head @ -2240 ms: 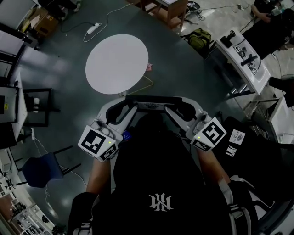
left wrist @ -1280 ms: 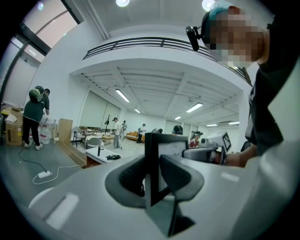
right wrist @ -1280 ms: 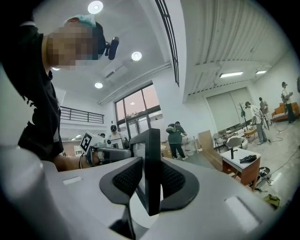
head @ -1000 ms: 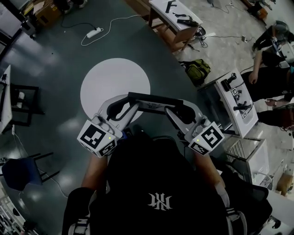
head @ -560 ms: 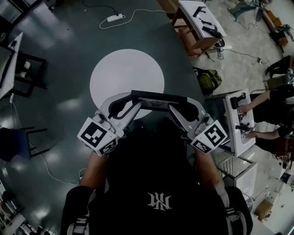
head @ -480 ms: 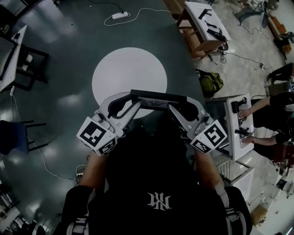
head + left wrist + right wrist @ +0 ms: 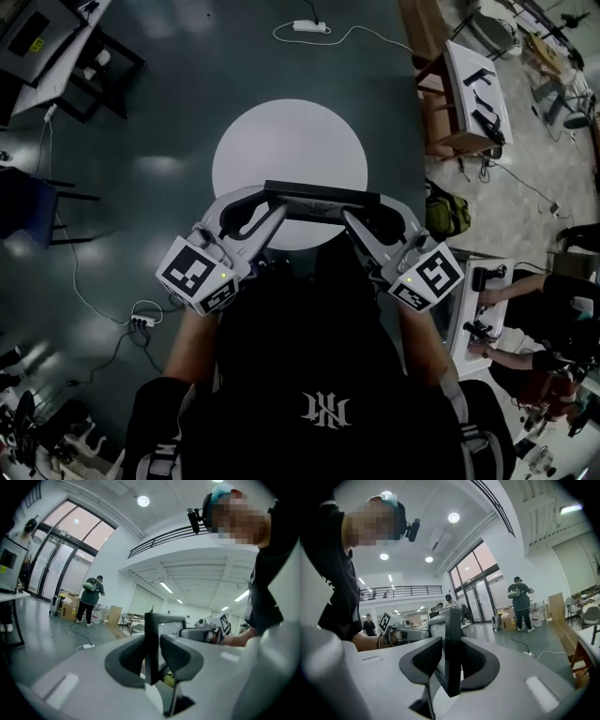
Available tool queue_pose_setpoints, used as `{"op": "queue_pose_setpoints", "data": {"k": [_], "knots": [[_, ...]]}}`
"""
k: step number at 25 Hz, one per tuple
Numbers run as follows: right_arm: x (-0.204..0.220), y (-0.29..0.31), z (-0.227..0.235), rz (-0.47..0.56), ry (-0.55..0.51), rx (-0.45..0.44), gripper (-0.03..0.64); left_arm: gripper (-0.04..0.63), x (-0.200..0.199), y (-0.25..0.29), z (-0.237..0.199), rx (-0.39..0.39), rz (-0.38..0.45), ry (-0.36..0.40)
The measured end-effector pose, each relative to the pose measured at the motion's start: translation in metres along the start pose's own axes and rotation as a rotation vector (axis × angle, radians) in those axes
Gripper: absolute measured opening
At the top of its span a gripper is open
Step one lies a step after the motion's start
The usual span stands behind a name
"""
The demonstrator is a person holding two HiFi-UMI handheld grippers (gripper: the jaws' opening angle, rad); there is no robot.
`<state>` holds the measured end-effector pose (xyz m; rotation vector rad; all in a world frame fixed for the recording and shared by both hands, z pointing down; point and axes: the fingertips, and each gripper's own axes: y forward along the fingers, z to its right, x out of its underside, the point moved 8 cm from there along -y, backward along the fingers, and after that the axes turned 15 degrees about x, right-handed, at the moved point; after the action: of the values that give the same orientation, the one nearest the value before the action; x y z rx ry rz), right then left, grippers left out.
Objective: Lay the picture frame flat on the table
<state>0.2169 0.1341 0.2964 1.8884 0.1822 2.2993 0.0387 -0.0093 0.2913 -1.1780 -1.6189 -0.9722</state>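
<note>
I hold a dark picture frame [image 7: 322, 196] upright between both grippers, in front of my chest. In the head view only its top edge shows, as a dark bar. It hangs over the near edge of a round white table [image 7: 289, 155]. My left gripper [image 7: 266, 207] is shut on the frame's left side edge. My right gripper [image 7: 372, 210] is shut on the right side edge. In the left gripper view the frame [image 7: 151, 637] stands edge-on between the black pads of the left gripper [image 7: 152, 657]. The right gripper view shows the same: the frame [image 7: 453, 630] clamped in the right gripper [image 7: 450, 662].
The table stands on a dark grey floor. A green backpack [image 7: 440, 210] lies to the right, by wooden tables with tools [image 7: 473, 86]. A dark chair [image 7: 28, 202] stands at left, and a power strip [image 7: 307, 25] with its cable lies beyond the table. People stand at a distance [image 7: 89, 599].
The room has swung round in the head view. The round table has come closer and now lies right under the frame. Both grippers keep the same hold on the frame.
</note>
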Motion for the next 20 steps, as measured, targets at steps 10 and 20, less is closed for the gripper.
{"op": "queue_pose_setpoints", "data": {"k": [10, 20], "knots": [[-0.009, 0.054, 0.087, -0.079, 0.004, -0.214, 0.104, 0.098, 0.001, 0.053, -0.028, -0.217, 0.032, -0.058], [-0.004, 0.119, 0.119, -0.159, 0.012, -0.433, 0.11, 0.1, 0.012, 0.062, -0.042, -0.456, 0.058, -0.127]]}}
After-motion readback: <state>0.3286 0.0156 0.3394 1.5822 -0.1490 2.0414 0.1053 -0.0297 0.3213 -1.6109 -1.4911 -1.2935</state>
